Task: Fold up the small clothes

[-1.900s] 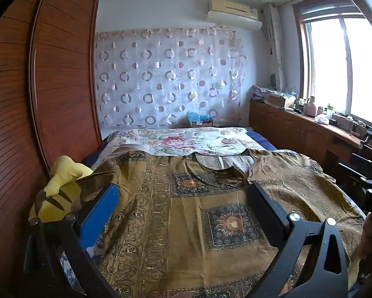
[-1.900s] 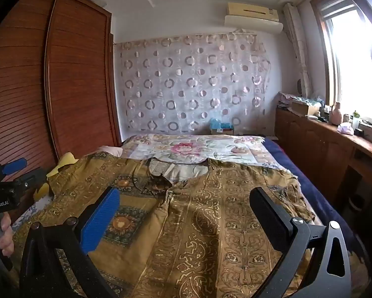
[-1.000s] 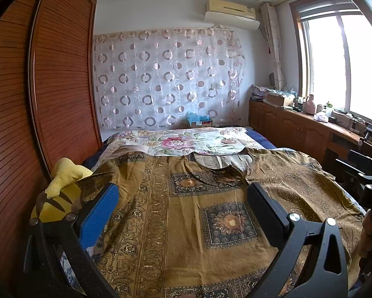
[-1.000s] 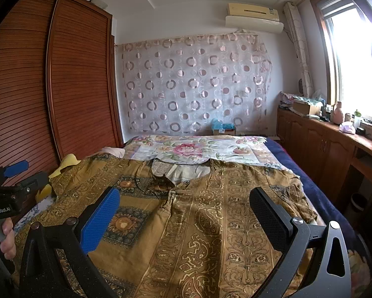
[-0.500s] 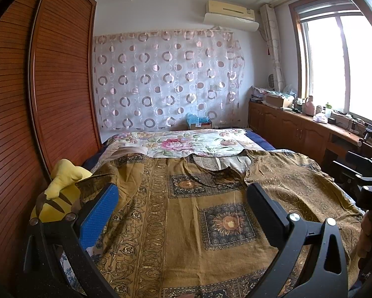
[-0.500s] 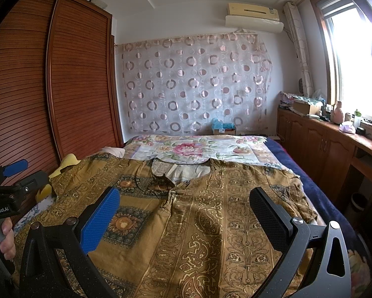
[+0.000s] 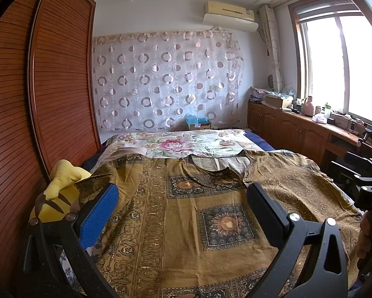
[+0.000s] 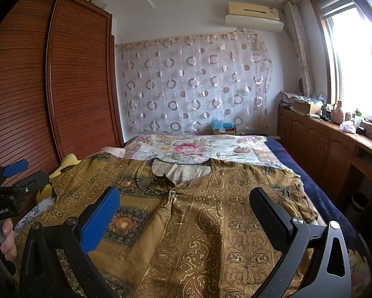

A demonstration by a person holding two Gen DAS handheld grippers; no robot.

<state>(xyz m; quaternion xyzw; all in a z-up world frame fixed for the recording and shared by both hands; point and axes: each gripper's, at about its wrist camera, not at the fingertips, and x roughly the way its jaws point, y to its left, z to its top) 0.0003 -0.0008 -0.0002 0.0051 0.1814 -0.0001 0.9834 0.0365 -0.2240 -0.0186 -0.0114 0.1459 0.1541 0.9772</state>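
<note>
Shirt lies spread flat, front up, on the bed; left tongs and right tongs both gape empty above it, so pinch one sleeve edge first.

Louvred wardrobe, patterned curtain, bright window

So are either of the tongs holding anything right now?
No. Both the left tongs and right tongs hang open above the brown garment, gripping nothing.
</note>
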